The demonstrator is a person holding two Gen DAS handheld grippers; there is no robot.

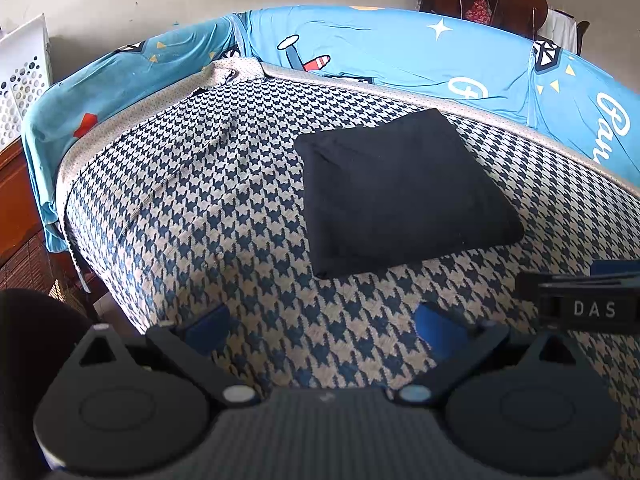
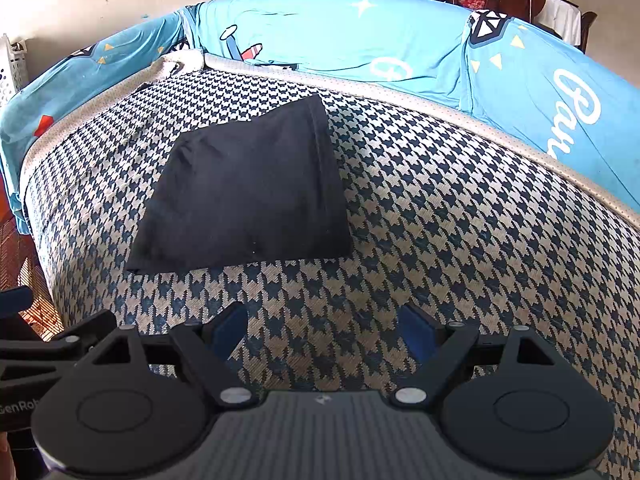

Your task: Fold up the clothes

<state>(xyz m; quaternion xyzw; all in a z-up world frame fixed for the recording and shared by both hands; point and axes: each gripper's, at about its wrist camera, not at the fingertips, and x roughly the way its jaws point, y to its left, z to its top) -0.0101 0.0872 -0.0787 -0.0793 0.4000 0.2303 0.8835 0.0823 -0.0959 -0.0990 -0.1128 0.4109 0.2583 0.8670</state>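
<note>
I saw the folded black cloth (image 1: 404, 192) lying flat on the checked bedcover (image 1: 208, 208), well ahead of both tongs. My left tongs (image 1: 324, 330) and right tongs (image 2: 325, 332) hung released, jaws wide apart, with nothing between them.

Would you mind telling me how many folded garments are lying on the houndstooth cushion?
1: a folded black cloth garment lies flat mid-cushion, ahead of both claws. Nothing seems hidden.

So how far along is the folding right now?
Done: the black garment lies folded into a compact rectangle on the houndstooth cover. In hand: nothing; the left tongs and right tongs are both open and empty, short of it. Left: no other unfolded clothes are in view.
</note>
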